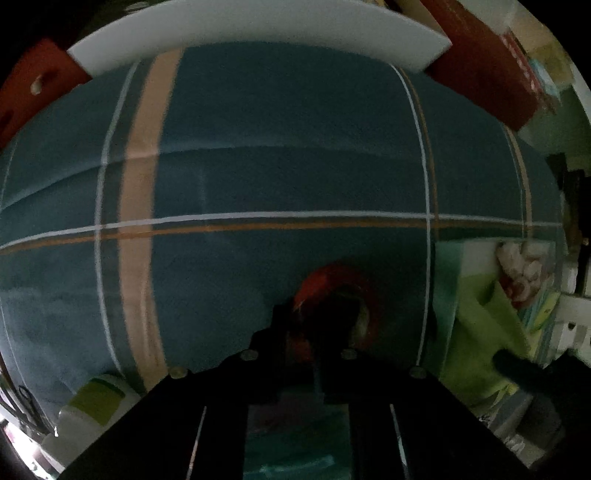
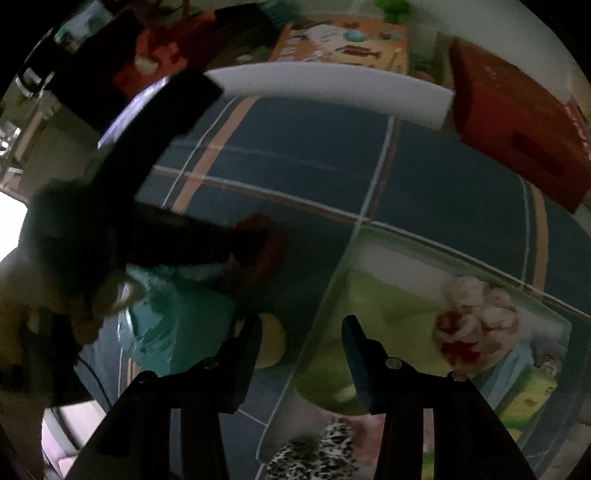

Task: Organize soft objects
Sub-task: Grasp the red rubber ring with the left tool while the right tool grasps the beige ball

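Observation:
My left gripper (image 1: 317, 332) is shut on a red soft object (image 1: 332, 288) and holds it just above the blue plaid cloth (image 1: 277, 129). The right wrist view shows that gripper (image 2: 236, 243) from the side, with the red object (image 2: 262, 243) at its tip and a teal soft item (image 2: 177, 325) under it. My right gripper (image 2: 301, 332) is open and empty, over the rim of a clear plastic bin (image 2: 332, 280). The bin holds a lime-green cloth (image 2: 388, 321), a white and red plush (image 2: 476, 321) and a leopard-print item (image 2: 317, 450).
A white foam board (image 1: 258, 33) lies at the far edge of the cloth, with red boxes (image 2: 517, 129) beside it. A yellow round piece (image 2: 273, 343) lies on the cloth by the bin. An orange picture box (image 2: 343, 44) stands behind.

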A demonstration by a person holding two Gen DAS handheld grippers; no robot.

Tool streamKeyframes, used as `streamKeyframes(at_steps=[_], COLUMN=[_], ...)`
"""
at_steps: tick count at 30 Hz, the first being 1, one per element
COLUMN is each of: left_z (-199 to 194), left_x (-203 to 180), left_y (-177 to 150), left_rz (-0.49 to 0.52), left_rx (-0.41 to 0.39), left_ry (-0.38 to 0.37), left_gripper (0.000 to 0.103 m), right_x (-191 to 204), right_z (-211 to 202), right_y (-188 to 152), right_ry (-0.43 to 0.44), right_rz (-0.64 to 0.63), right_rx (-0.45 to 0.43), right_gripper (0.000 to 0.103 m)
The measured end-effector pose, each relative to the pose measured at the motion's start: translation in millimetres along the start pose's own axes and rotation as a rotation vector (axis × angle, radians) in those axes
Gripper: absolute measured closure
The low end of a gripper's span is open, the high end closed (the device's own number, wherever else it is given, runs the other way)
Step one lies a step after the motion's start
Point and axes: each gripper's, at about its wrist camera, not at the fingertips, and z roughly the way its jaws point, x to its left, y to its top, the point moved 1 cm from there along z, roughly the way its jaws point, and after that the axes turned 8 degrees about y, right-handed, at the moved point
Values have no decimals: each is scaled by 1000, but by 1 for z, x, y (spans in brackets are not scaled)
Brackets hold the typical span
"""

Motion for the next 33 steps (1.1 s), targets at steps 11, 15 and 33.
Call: streamKeyframes(at_steps=[11,15,33], left_z=[-16,-22,-24], left_x=[47,47,75], left_y=[-17,-18,-35], left_rz=[-81,-97,-122], left_rx=[-38,-47,-49], left_ry=[-9,-27,-35], left_gripper=[91,91,91], right_x=[17,24,32], right_z=[33,44,72], right_y=[-10,-14,-23], right_ry=[24,31,-10], right_rz=[-53,-75,-143], right_rx=[72,93,138], right_gripper=[54,54,54])
